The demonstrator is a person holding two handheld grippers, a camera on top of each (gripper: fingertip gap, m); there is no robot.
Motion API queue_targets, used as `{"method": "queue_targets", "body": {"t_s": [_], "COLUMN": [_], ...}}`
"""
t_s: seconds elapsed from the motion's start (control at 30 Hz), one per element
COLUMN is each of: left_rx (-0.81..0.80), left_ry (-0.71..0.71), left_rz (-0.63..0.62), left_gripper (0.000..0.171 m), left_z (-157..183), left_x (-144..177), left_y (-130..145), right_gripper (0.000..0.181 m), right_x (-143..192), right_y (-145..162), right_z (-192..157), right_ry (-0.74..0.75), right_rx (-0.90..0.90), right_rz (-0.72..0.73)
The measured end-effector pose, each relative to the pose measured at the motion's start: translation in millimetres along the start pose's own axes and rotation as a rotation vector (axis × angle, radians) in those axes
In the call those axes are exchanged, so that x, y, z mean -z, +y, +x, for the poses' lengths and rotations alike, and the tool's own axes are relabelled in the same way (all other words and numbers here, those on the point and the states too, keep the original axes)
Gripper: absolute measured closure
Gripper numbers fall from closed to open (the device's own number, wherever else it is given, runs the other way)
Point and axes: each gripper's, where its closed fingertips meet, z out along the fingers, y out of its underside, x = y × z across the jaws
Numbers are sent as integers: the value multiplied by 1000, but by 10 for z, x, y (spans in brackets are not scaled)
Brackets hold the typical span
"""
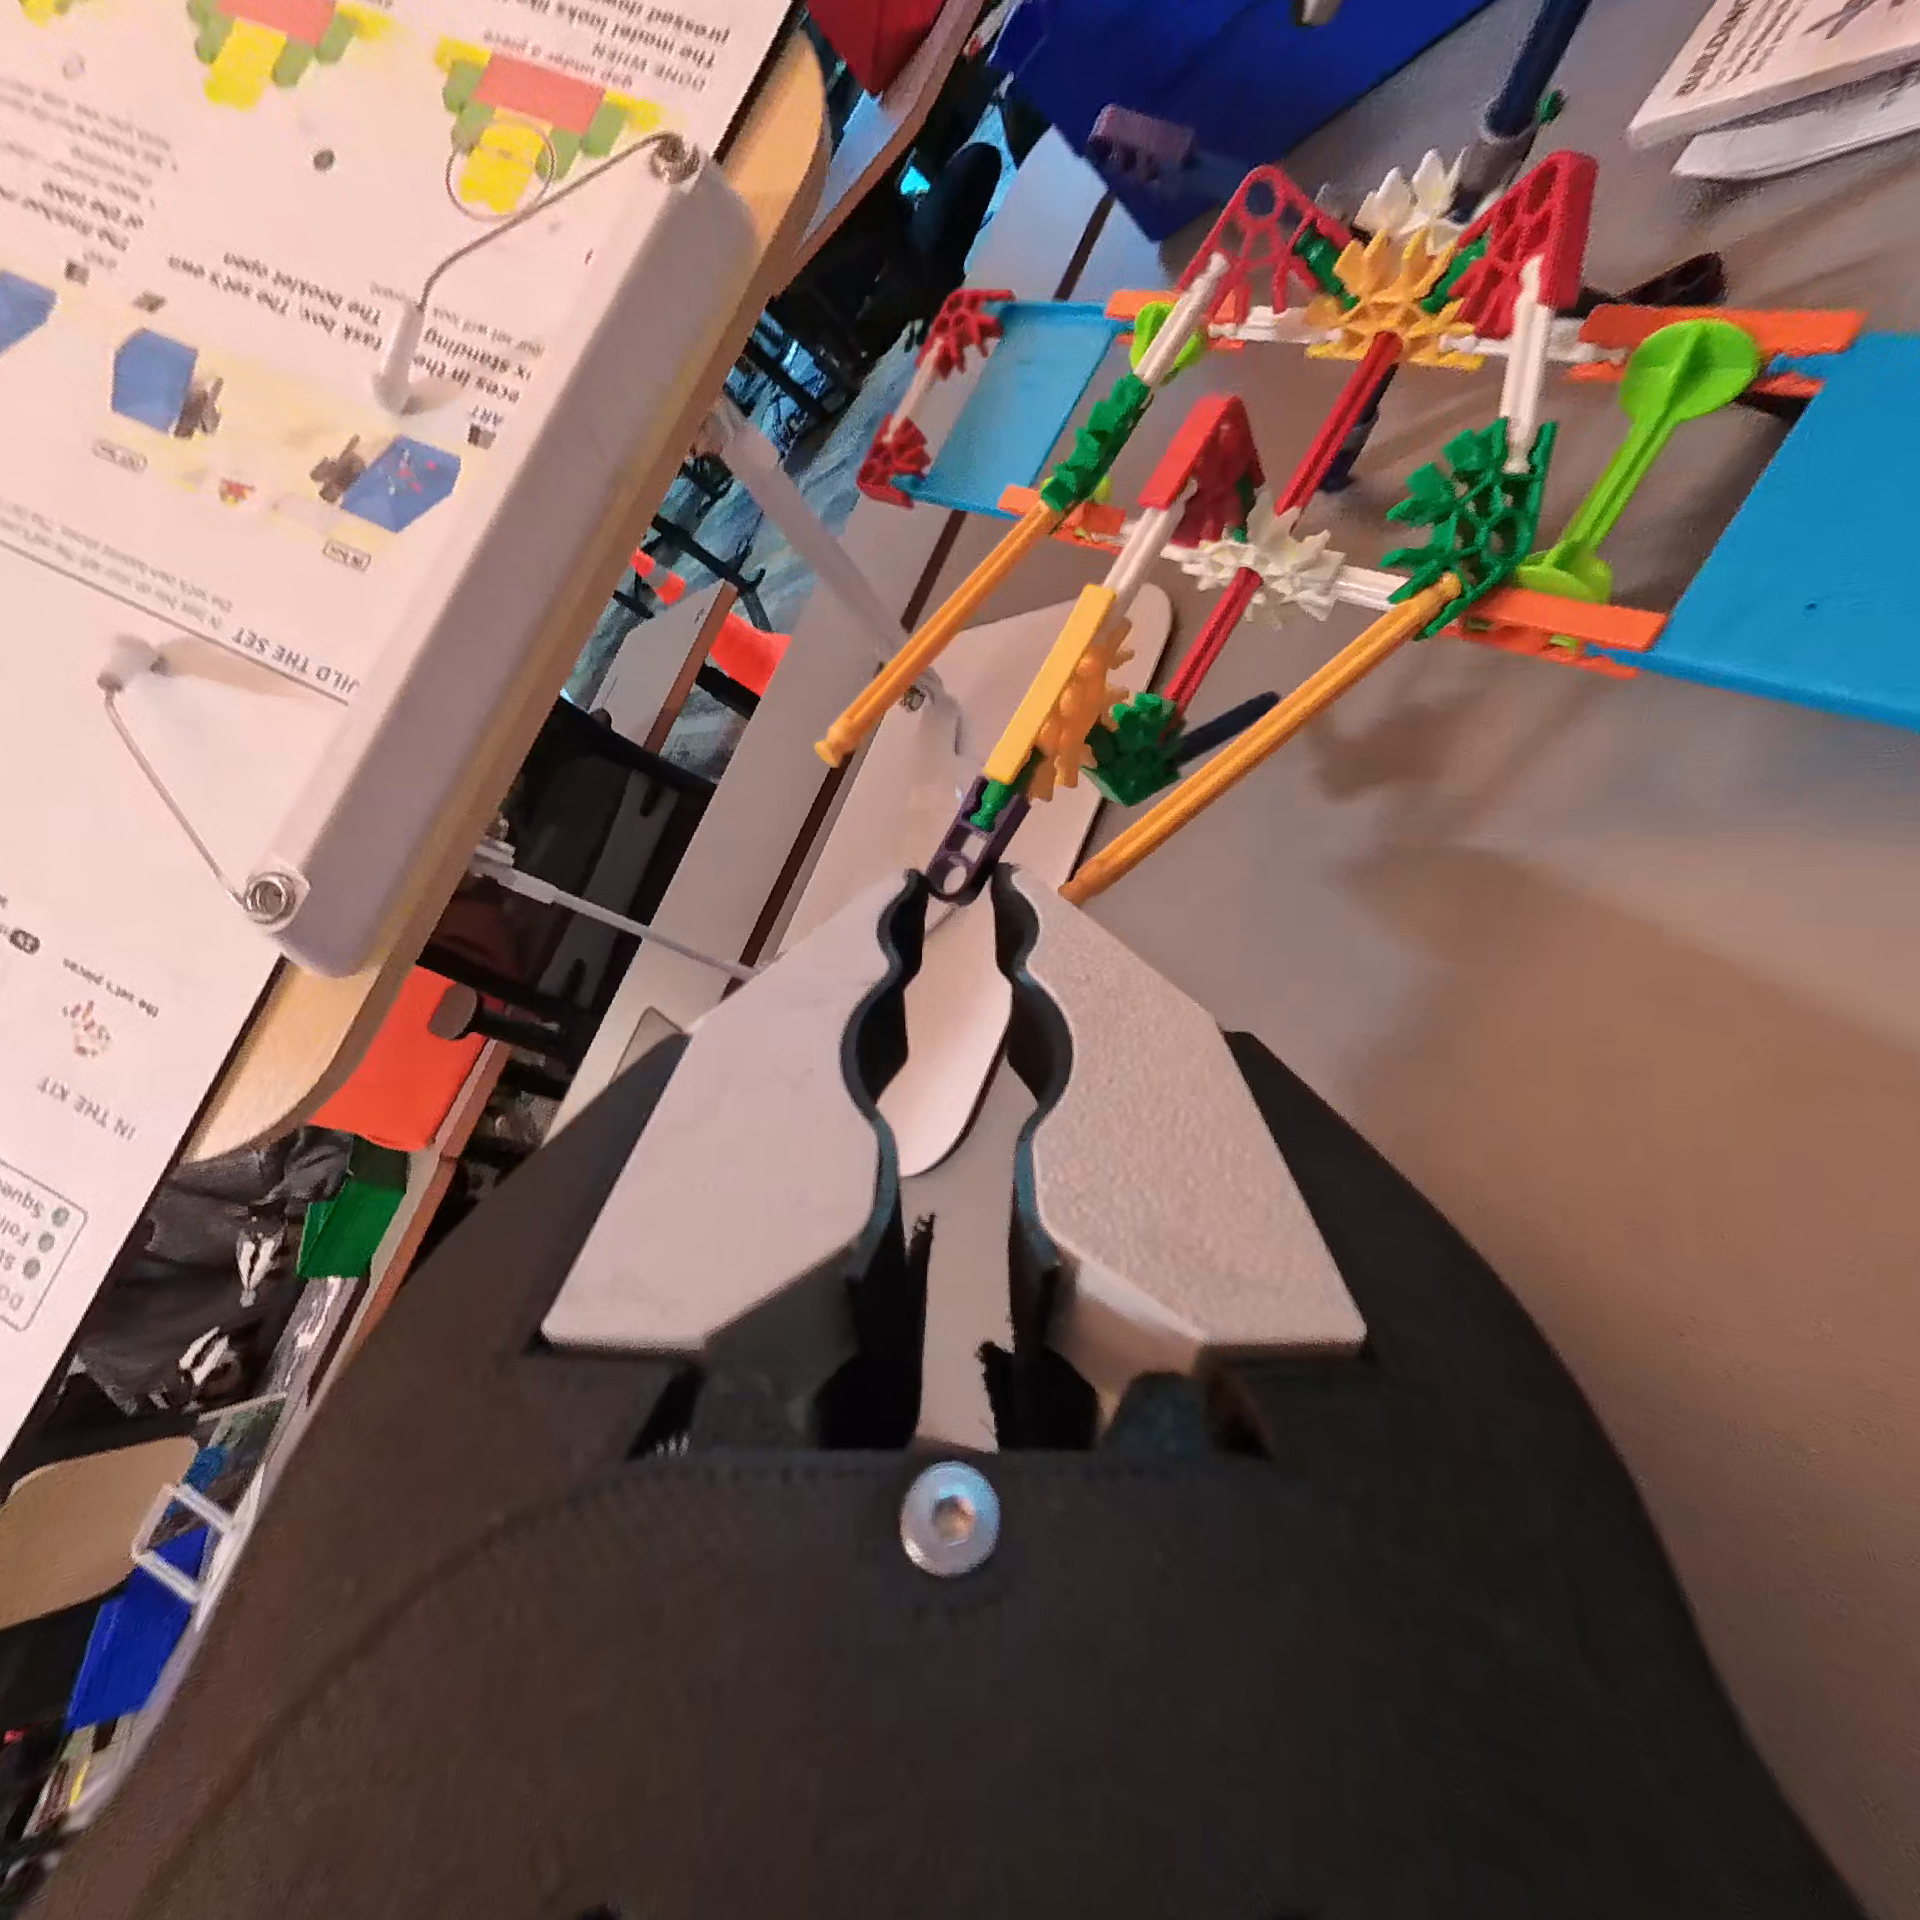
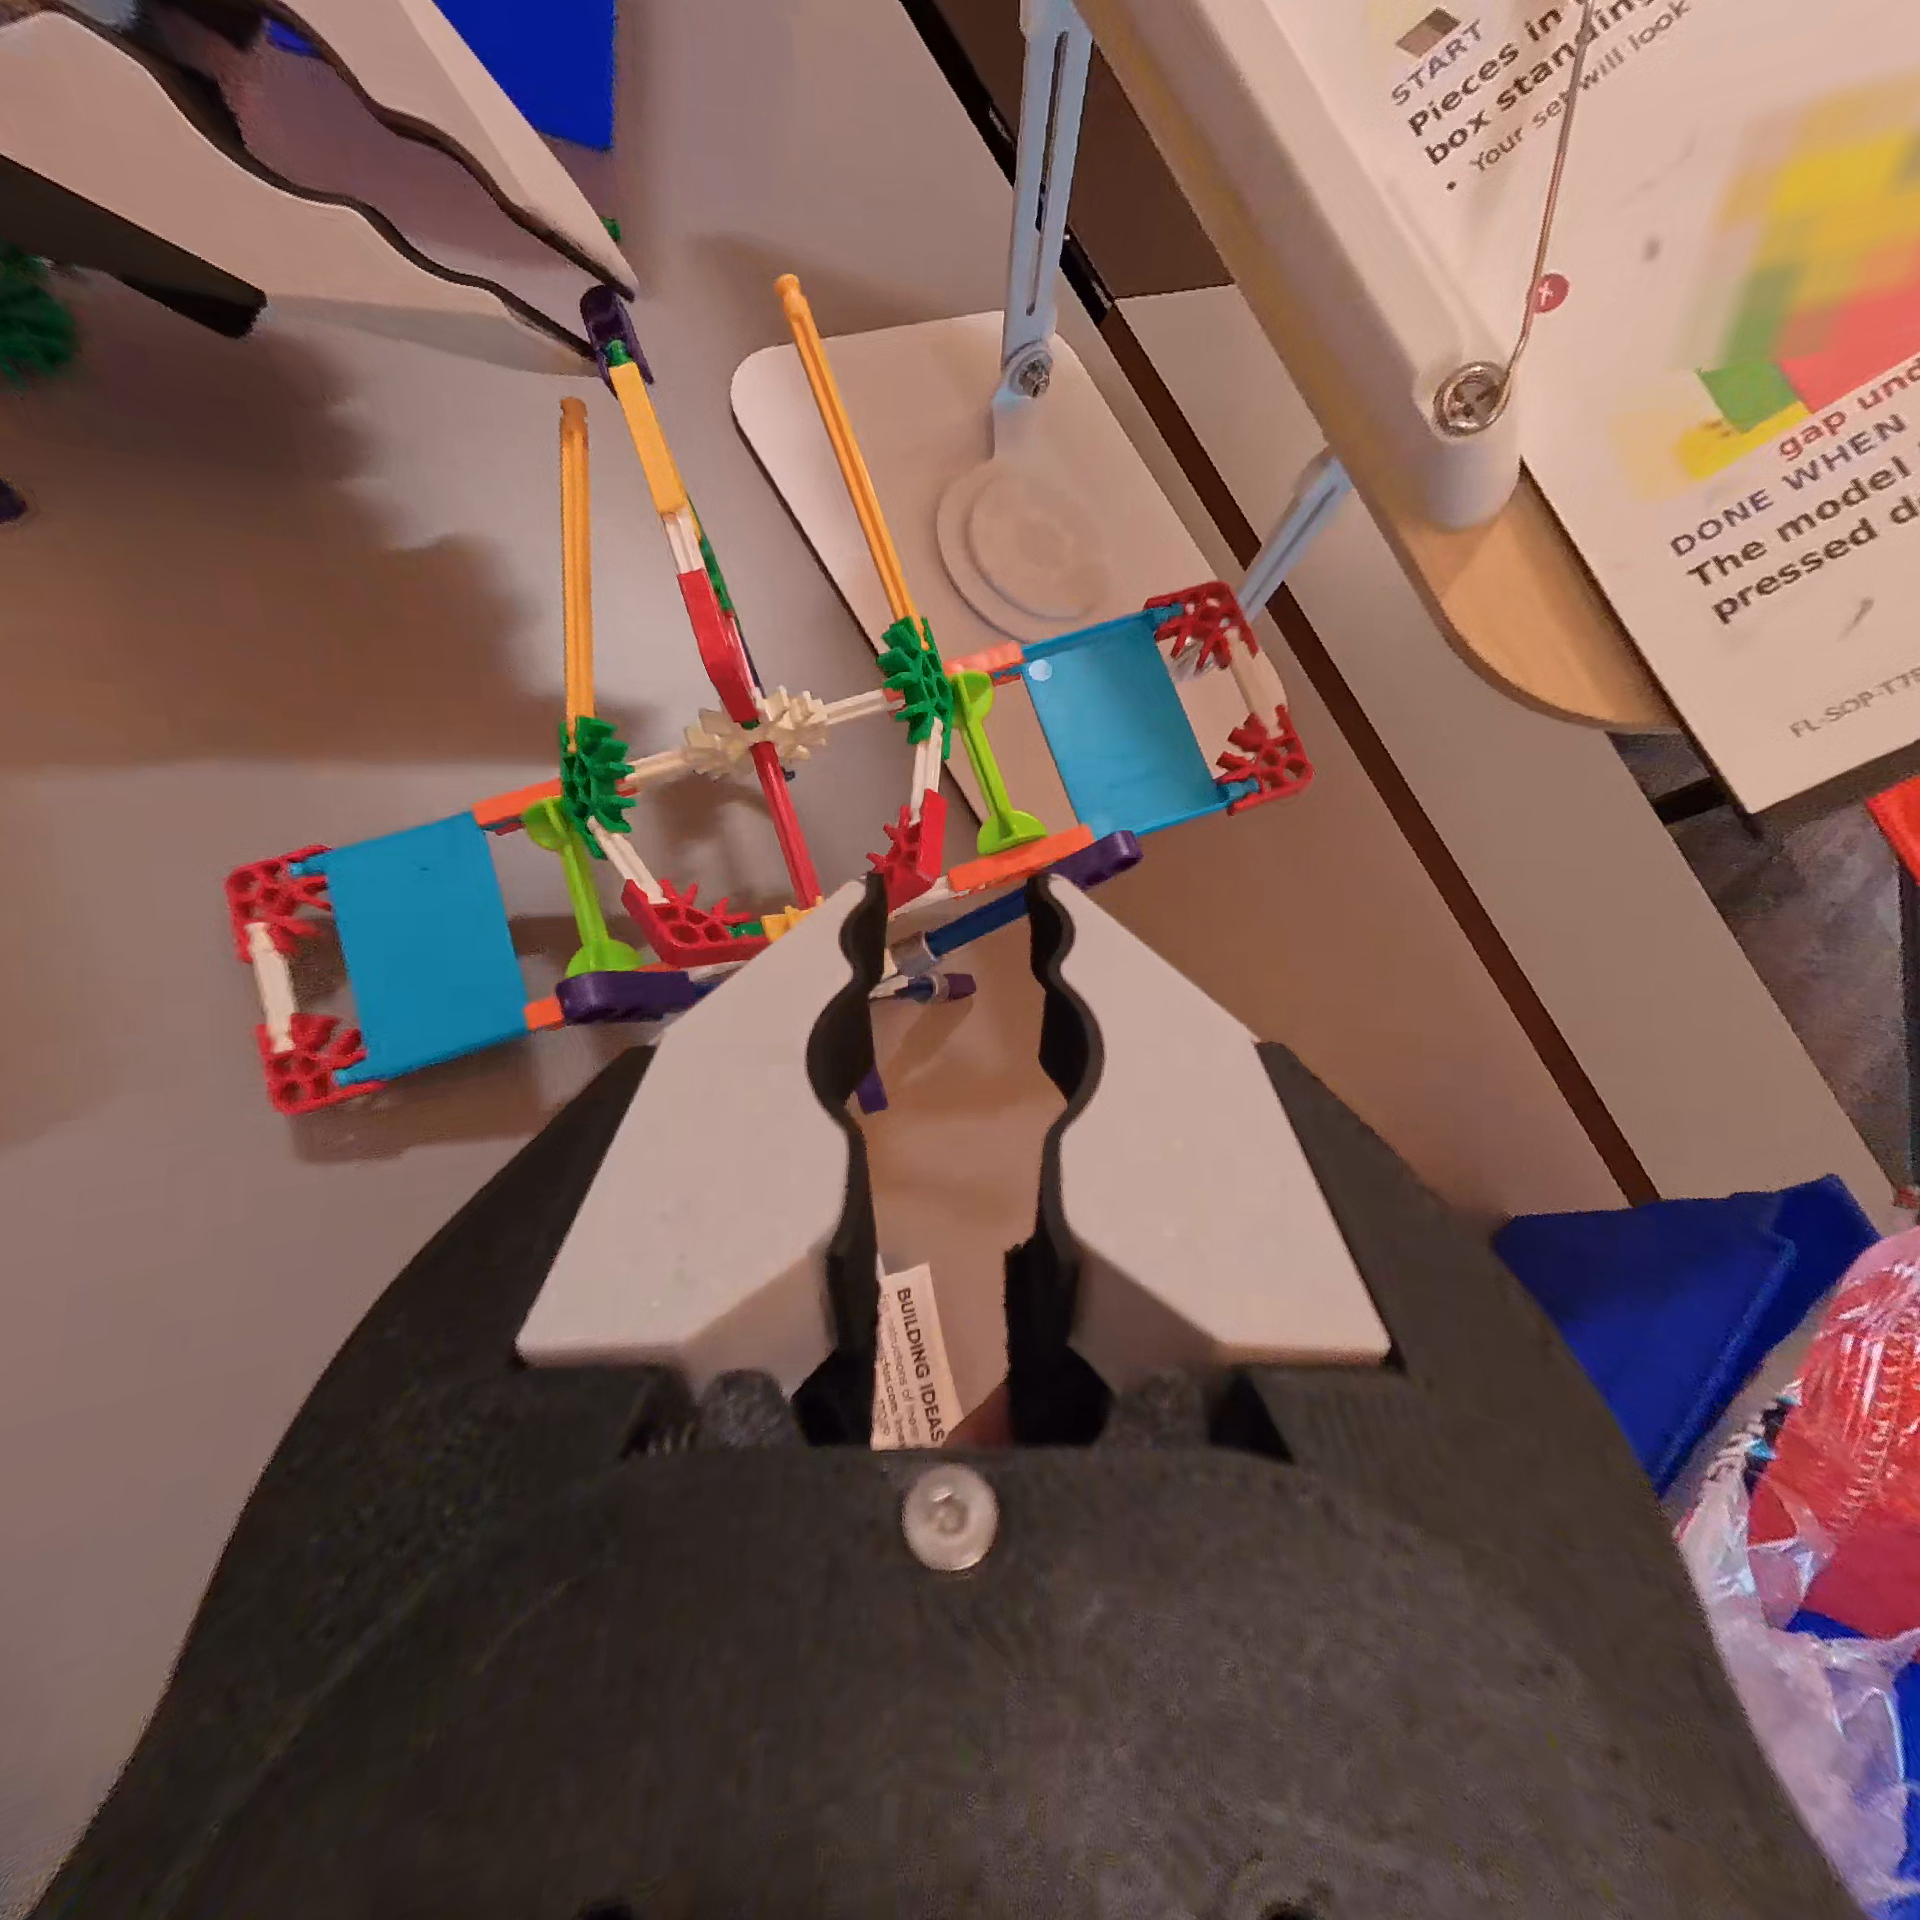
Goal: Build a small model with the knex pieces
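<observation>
The left hand-held gripper has its fingertips pinched on a small purple connector at the end of a yellow rod. That rod belongs to a colourful rod-and-connector toy model resting on the grey surface. In the right wrist view the same purple connector shows clamped at the tip of the left one, which reaches in from the upper left.

The right hand-held gripper stands with its fingers apart, tips just beside the near edge of the model, with a blue rod and a small grey clip in the gap between them; I cannot tell whether the fingers touch them.

The model has blue panels, red corner pieces, green and white star-shaped connectors, and two orange rods sticking out. A white stand carrying an instruction sheet sits beside the model. A blue bin and a plastic bag of red parts lie to the right.
</observation>
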Motion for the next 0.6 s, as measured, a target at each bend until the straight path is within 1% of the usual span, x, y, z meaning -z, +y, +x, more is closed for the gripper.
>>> {"method": "queue_targets", "body": {"t_s": [0.17,0.3,0.53,0.6], "left_rx": [50,70,124,120], "left_ry": [7,23,7,9], "left_rz": [-37,-57,-32,-4], "left_gripper": [157,155,154,154], "left_z": [-20,-7,-116,-122], "left_x": [-21,-27,87,139], "left_y": [84,136,66,-23], "right_gripper": [158,159,158,158], "right_x": [-126,-248,-274,-260], "right_y": [-45,0,23,20], "right_z": [-36,-50,-65,-47], "right_ry": [-1,-6,-25,-22], "right_rx": [10,0,-23,-35], "right_rz": [19,-1,5,11]}}
